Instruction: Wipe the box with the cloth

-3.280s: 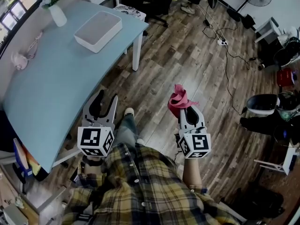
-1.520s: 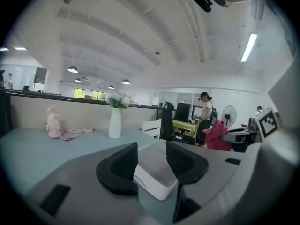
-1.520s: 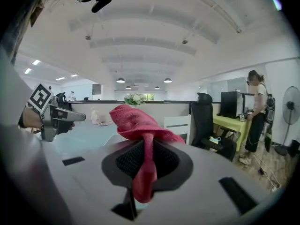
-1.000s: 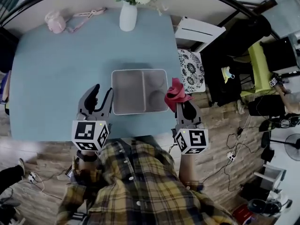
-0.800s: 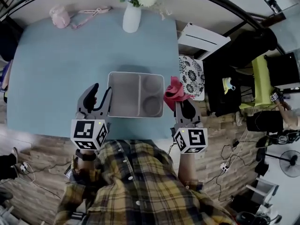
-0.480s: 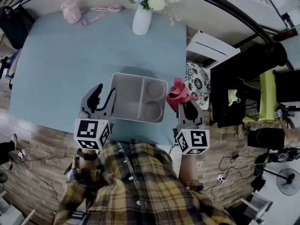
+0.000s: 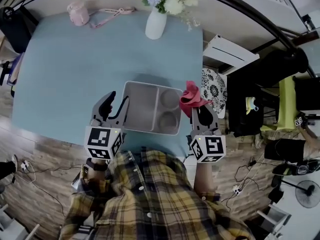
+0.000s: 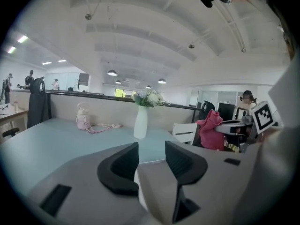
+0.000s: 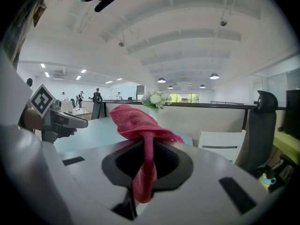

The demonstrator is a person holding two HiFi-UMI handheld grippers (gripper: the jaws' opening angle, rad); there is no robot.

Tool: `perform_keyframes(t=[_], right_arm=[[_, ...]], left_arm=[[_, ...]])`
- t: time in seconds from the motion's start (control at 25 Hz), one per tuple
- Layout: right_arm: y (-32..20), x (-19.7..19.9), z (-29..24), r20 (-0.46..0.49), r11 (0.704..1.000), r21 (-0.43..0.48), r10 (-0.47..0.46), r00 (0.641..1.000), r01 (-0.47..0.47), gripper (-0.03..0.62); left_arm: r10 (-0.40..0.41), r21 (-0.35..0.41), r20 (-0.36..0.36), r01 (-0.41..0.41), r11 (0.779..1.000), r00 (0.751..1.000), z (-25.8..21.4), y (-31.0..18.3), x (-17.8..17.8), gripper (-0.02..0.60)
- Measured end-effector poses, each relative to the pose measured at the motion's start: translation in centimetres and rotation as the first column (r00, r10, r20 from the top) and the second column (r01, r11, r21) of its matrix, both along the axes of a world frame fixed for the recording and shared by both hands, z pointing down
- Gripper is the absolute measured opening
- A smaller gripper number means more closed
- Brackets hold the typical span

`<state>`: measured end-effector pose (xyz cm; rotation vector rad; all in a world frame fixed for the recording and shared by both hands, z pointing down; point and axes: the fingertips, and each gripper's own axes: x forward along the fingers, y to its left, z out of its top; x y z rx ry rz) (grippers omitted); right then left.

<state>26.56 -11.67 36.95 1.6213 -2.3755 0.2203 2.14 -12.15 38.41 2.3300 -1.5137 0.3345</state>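
A grey box (image 7: 151, 107) with a long compartment and two round wells lies near the front edge of the light blue table (image 7: 70, 74). My right gripper (image 7: 199, 107) is shut on a red cloth (image 7: 190, 96) (image 9: 137, 121) just right of the box. My left gripper (image 7: 113, 105) (image 8: 149, 160) hangs open and holds nothing, close to the box's left side.
A white vase of flowers (image 7: 157, 21) (image 8: 140, 121) and a pink bottle with a strap (image 7: 79, 13) (image 8: 82, 121) stand at the table's far side. A white chair (image 7: 227, 54) and a patterned stool (image 7: 213, 91) sit right of the table.
The view has swung from the floor to the table, and both grippers came up to the box's two sides. In the last second the box drifted slightly lower in view.
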Motion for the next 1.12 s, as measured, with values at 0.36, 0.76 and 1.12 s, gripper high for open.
perform_keyframes(t=[0.36, 0.76, 1.12], right_arm=[[-1.6, -0.4, 0.3, -0.015, 1.0, -0.016, 0.01, 1.0, -0.01, 0.043], [-3.1, -1.6, 1.2, -0.031, 0.998, -0.041, -0.04, 0.999, 0.039, 0.043], [-4.6, -6.0, 3.8, -0.07, 0.963, -0.13, -0.246, 0.967, 0.235, 0.043]], left_arm=[[0.037, -0.042, 0.002, -0.037, 0.998, 0.999, 1.7, -1.1, 0.0, 0.166], [0.049, -0.132, 0.005, -0.048, 0.99, 0.999, 5.2, -1.2, -0.2, 0.161], [0.08, -0.248, 0.026, -0.071, 0.966, 0.996, 9.6, 0.2, -0.3, 0.141]])
